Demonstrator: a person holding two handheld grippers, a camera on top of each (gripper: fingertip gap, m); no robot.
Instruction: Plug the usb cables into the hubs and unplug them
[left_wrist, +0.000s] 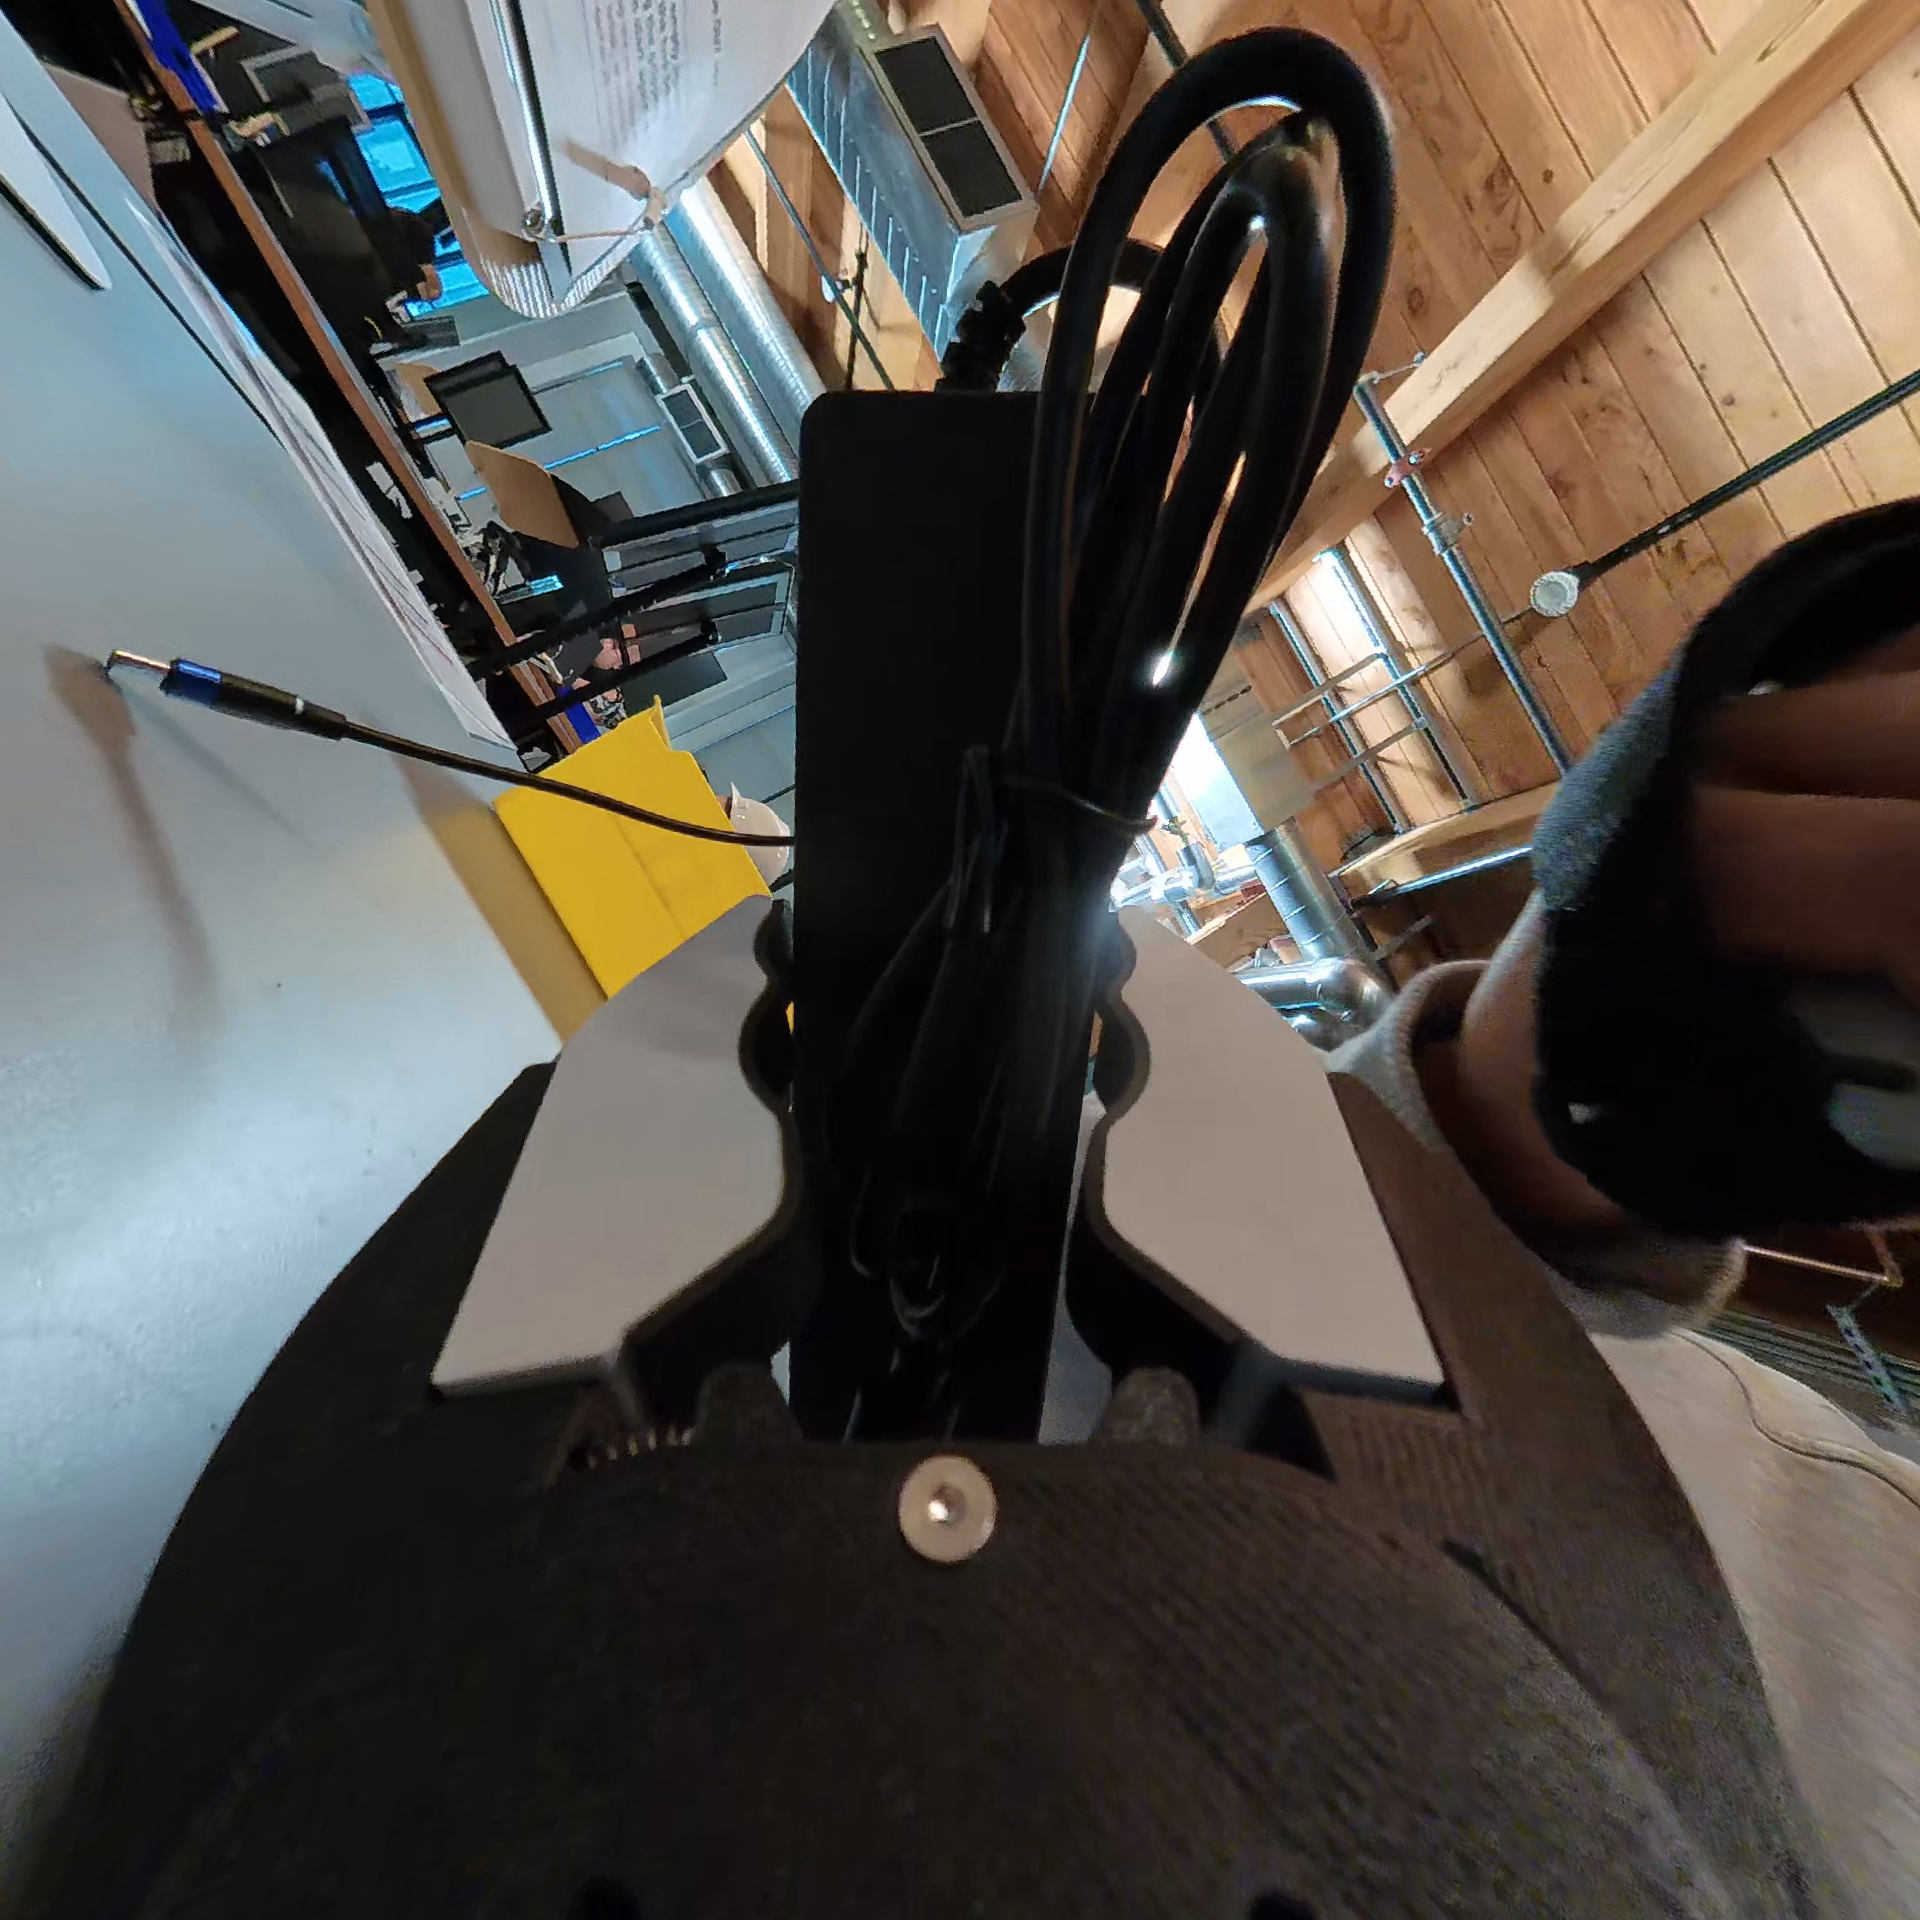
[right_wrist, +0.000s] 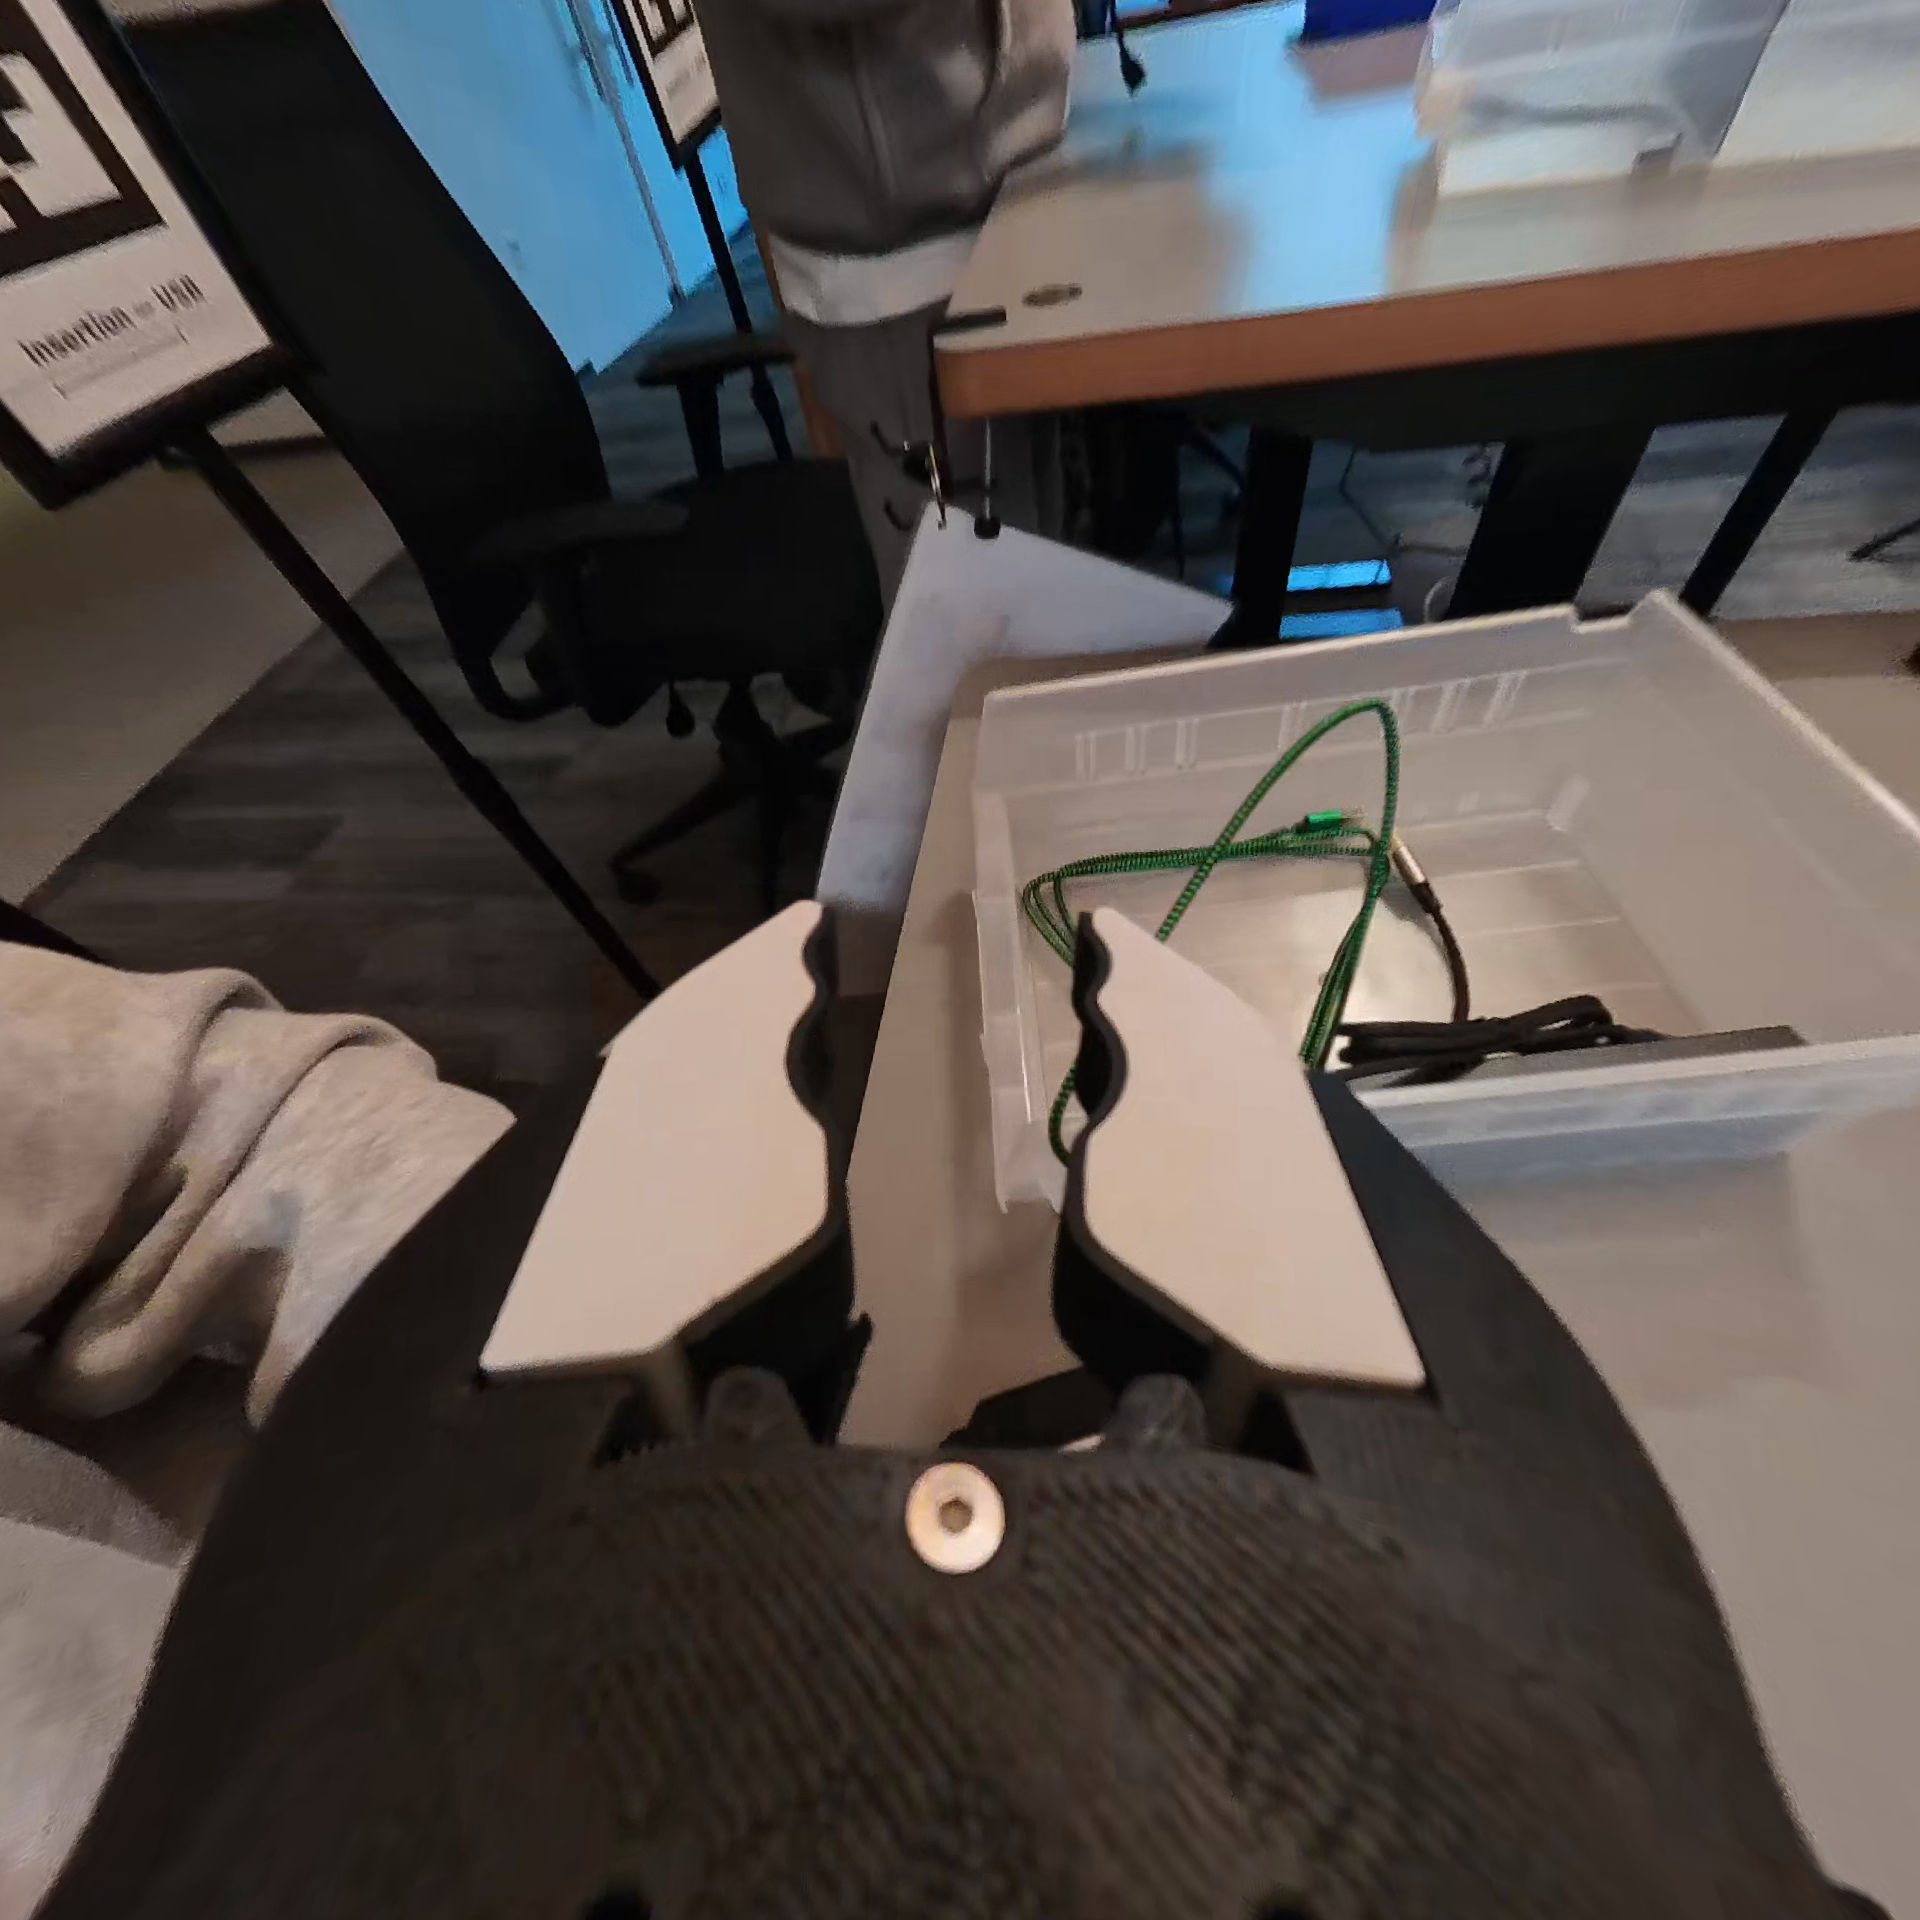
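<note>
Black and flat, the hub stands lengthwise between the fingers of the left tool, which is clenched on its two long edges. A coil of black cable, tied at its waist with a thin wire, lies against the hub's face and loops out past its far end. A thin black lead runs from behind the hub to a blue-tipped plug whose metal end touches the white counter at the left of this tilted view. A yellow bin sits just behind the left finger. At the right edge a hand in a grey sleeve grips something dark.

In the right wrist view the right tool is released, its fingers spread with nothing between them, over the counter's edge just beside a clear plastic tray. A green braided cable lies looped inside the tray, one strand passing behind the tip of the right-hand finger. Farther back in the tray lie a black cable and a dark flat box.
</note>
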